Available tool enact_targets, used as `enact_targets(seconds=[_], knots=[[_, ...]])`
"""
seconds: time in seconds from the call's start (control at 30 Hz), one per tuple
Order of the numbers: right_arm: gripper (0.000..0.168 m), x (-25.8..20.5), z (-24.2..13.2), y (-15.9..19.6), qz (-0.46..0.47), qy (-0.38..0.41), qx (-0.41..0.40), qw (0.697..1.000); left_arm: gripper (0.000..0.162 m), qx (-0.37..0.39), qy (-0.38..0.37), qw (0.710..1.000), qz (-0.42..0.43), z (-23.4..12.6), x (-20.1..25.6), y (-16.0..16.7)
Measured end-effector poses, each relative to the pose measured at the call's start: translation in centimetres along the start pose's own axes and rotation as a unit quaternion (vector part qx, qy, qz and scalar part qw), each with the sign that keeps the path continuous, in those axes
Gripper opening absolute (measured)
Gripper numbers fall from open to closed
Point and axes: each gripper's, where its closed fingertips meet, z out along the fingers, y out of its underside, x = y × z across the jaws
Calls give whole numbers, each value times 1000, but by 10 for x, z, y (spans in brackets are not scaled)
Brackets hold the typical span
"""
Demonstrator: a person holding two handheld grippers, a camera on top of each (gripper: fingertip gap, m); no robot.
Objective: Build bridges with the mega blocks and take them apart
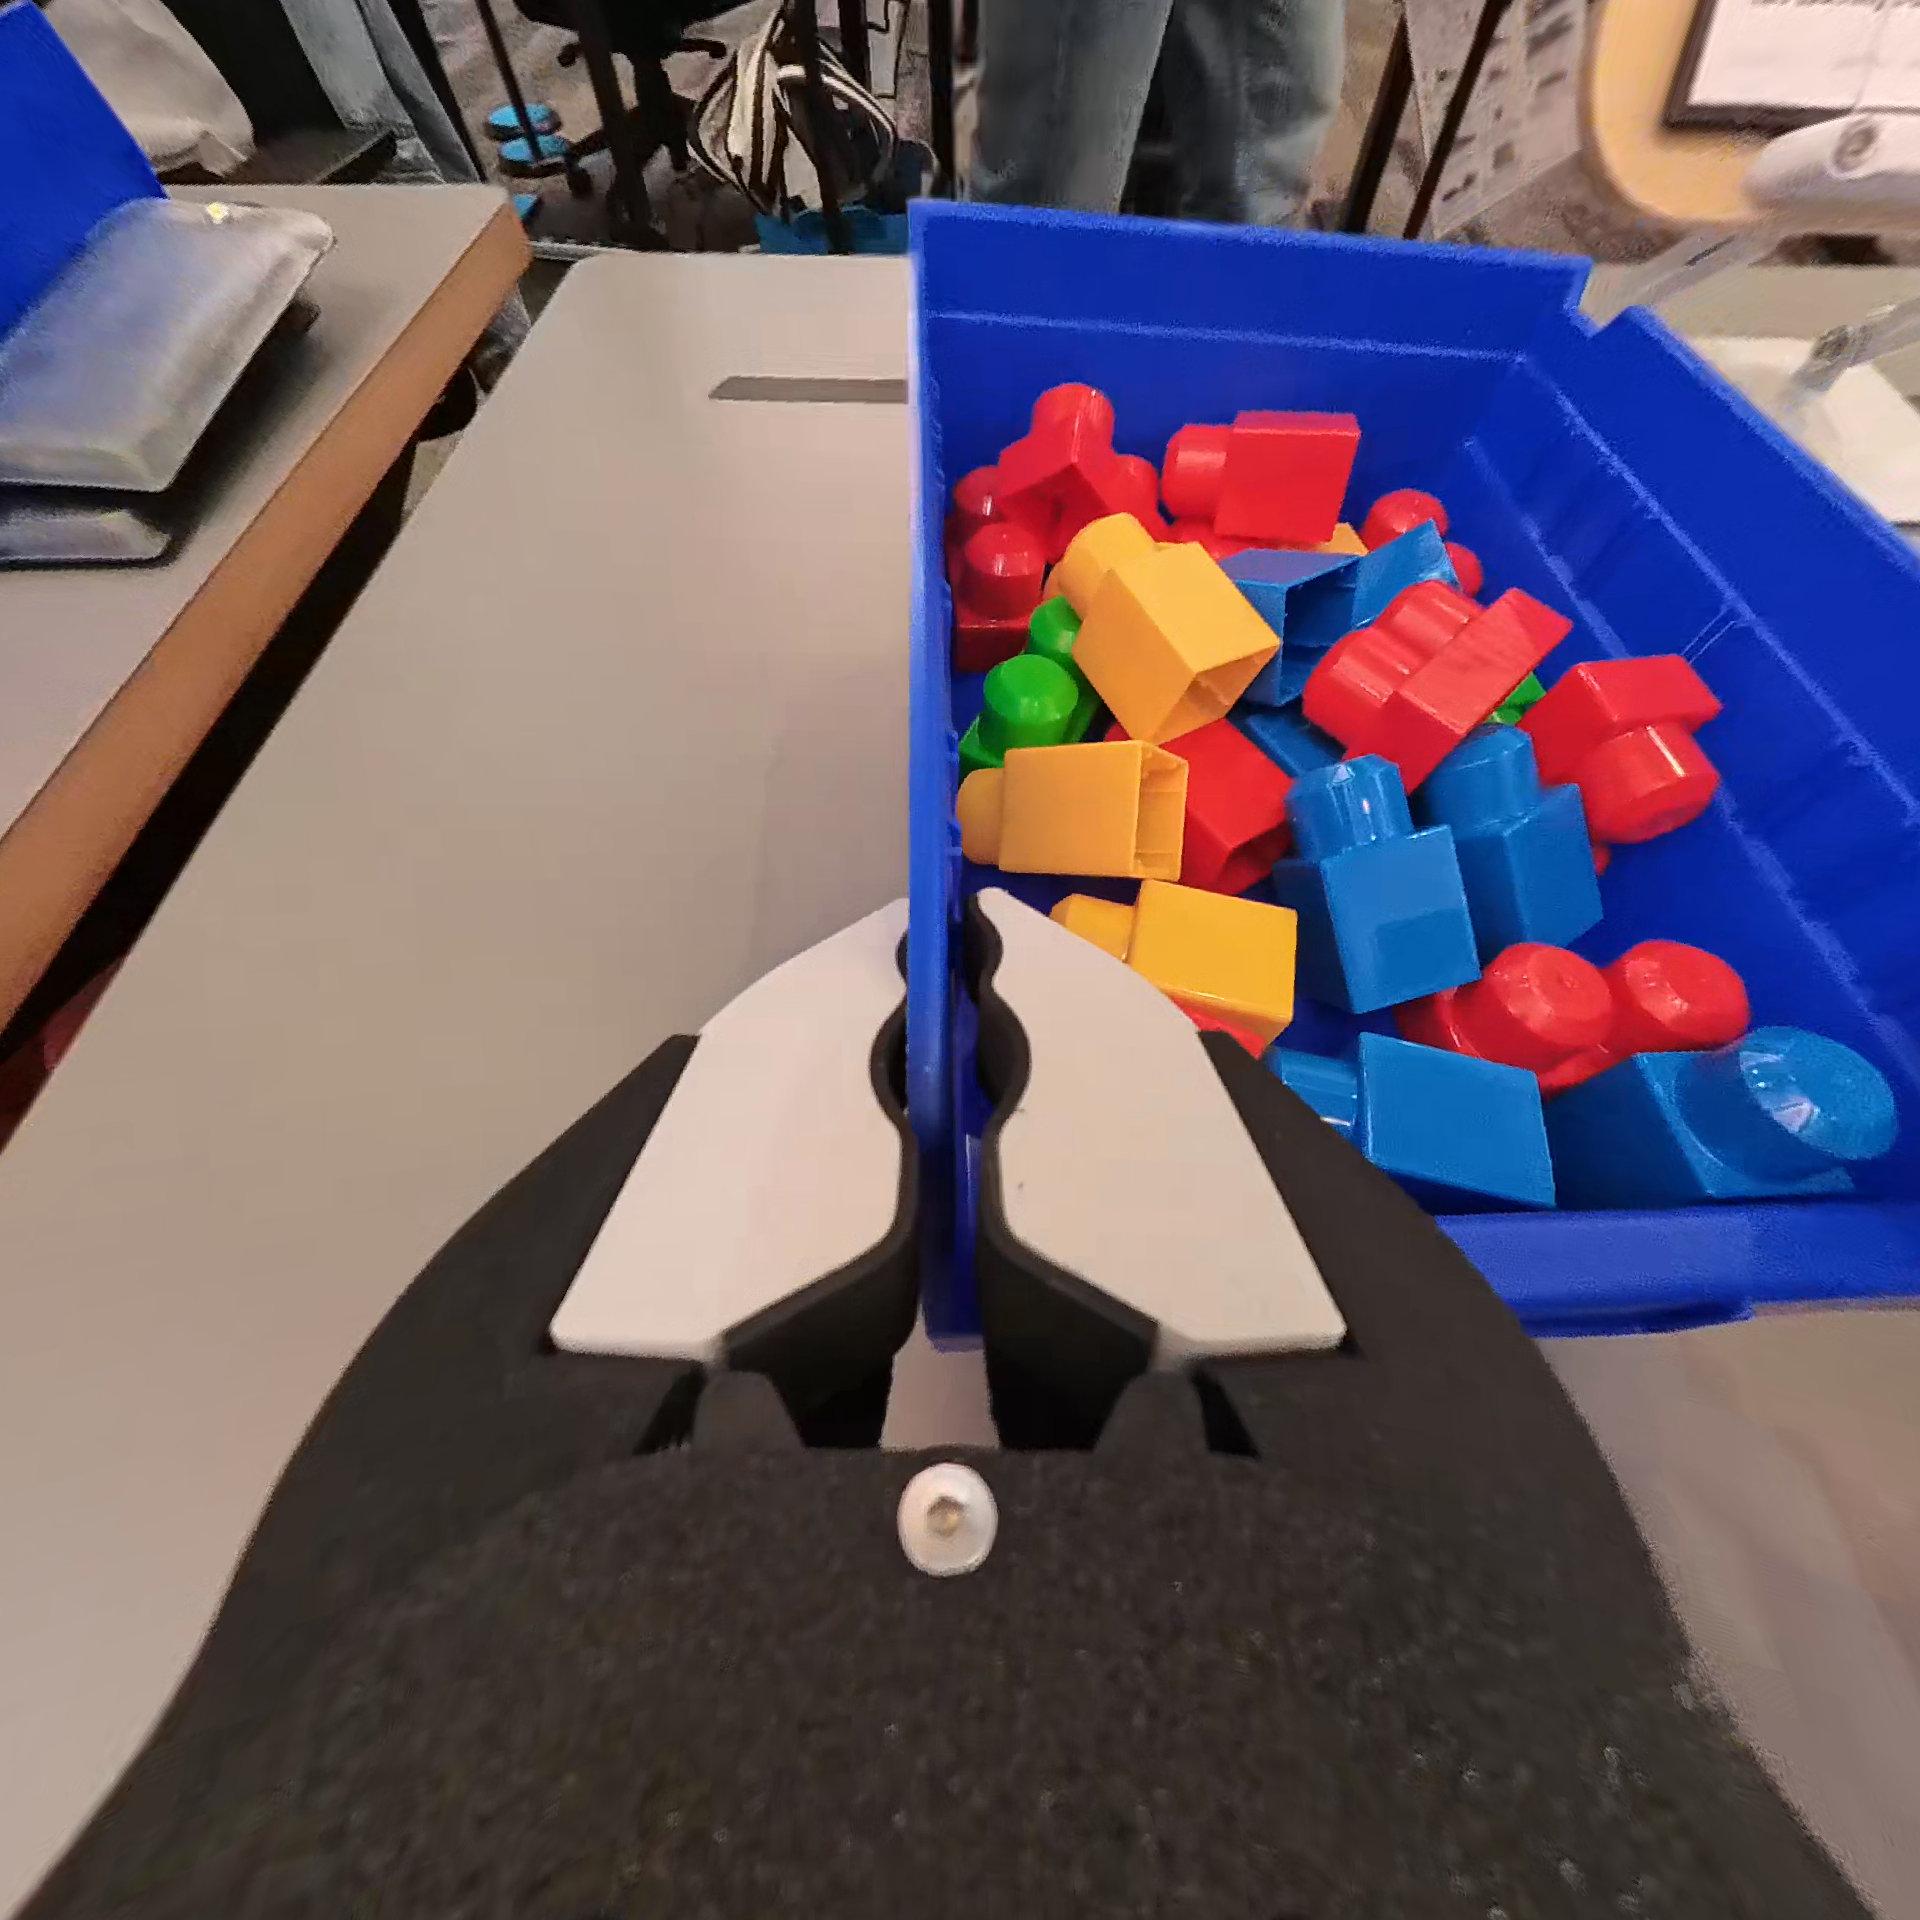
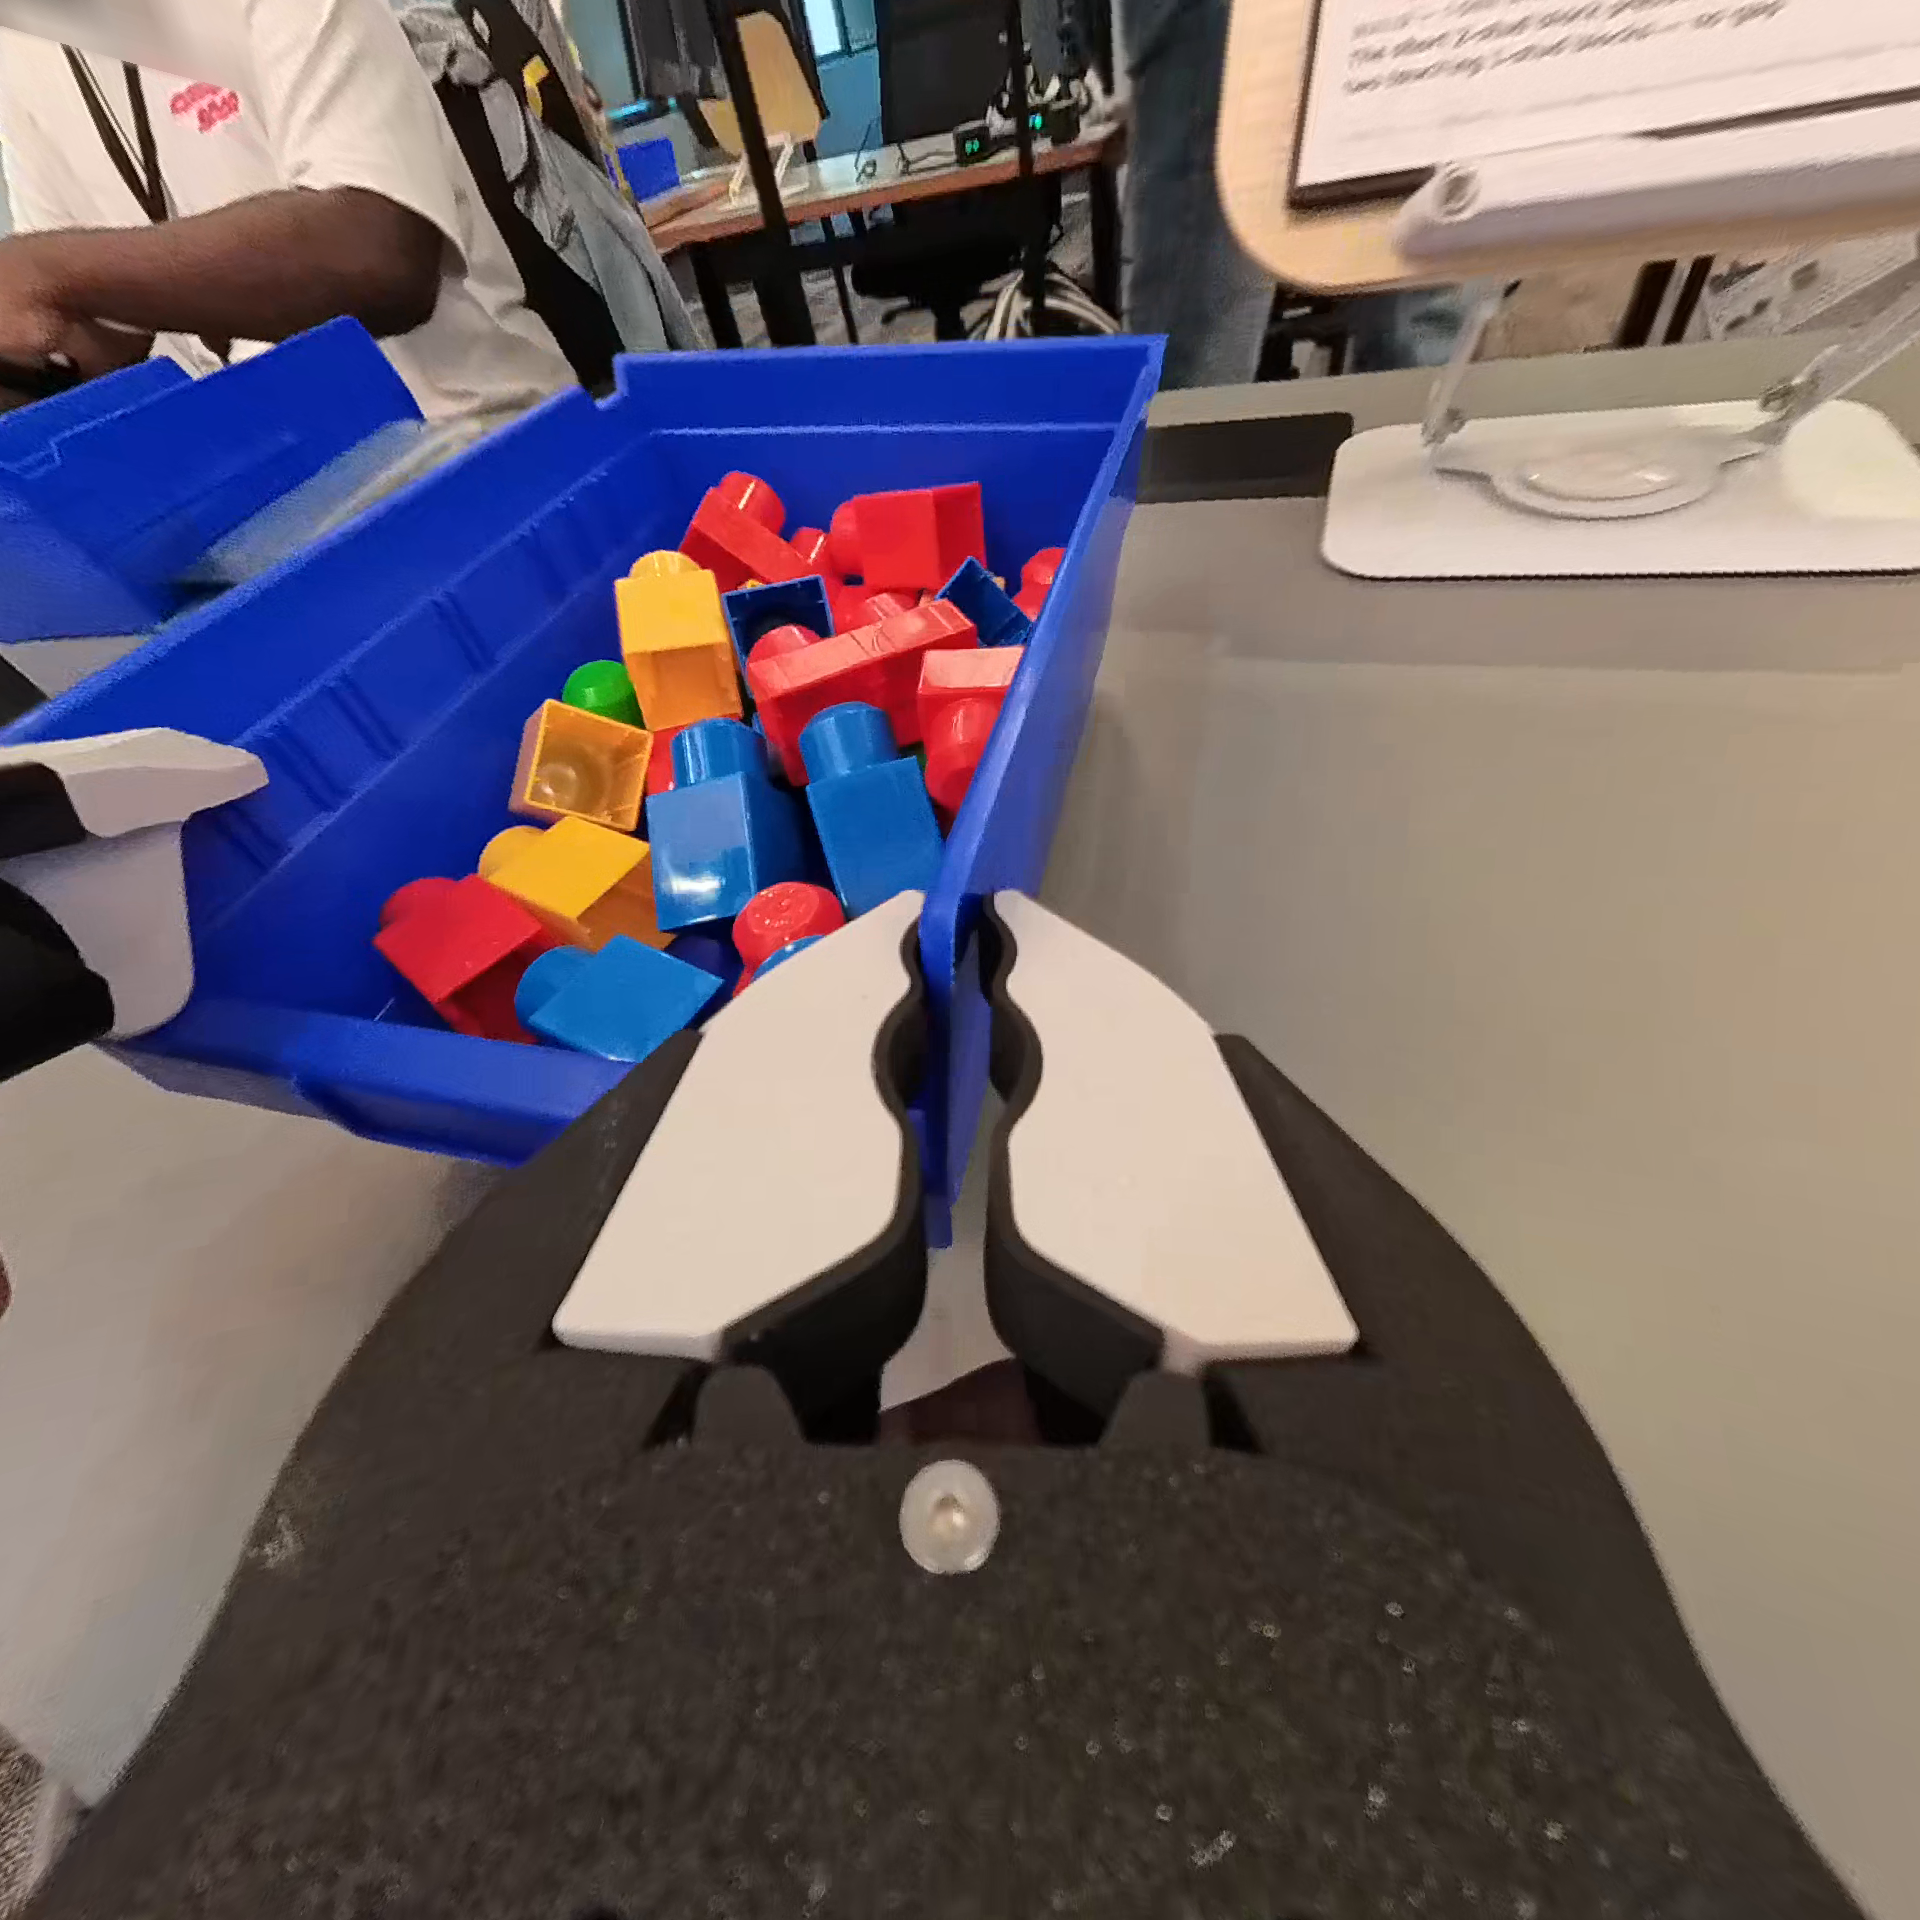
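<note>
A blue plastic bin (image 1: 1247, 270) holds several mega blocks in red, yellow, blue and green, such as a yellow one (image 1: 1174, 644). My left gripper (image 1: 940, 914) is shut on the bin's left wall near its front corner. My right gripper (image 2: 956, 909) is shut on the bin's right wall (image 2: 1039, 727). The blocks (image 2: 717, 831) lie loose in a heap inside. The left gripper also shows in the right wrist view (image 2: 125, 831), clamped on the far wall. The bin looks tilted there, with its front edge off the grey table (image 2: 1455, 935).
A second blue bin (image 2: 208, 468) stands behind to the left, near a person in a white shirt (image 2: 260, 156). A clear stand on a white base (image 2: 1610, 499) is at the back right. A neighbouring table (image 1: 312, 364) carries clear plastic bags (image 1: 135, 343). The grippers' ends are close to 20 cm from one another.
</note>
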Motion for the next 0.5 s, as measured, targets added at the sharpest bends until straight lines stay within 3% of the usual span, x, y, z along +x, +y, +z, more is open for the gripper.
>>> enact_targets(seconds=[0.23, 0.5], knots=[[7, -31, 23, 20, -31, -5, -11, 999, 4, 7, 24, 1000, 5, 27, -38, 13], [8, -34, 38, 18, -25, -6, -7, 1000, 4, 9, 41, 999, -23, 43, -45, 16]])
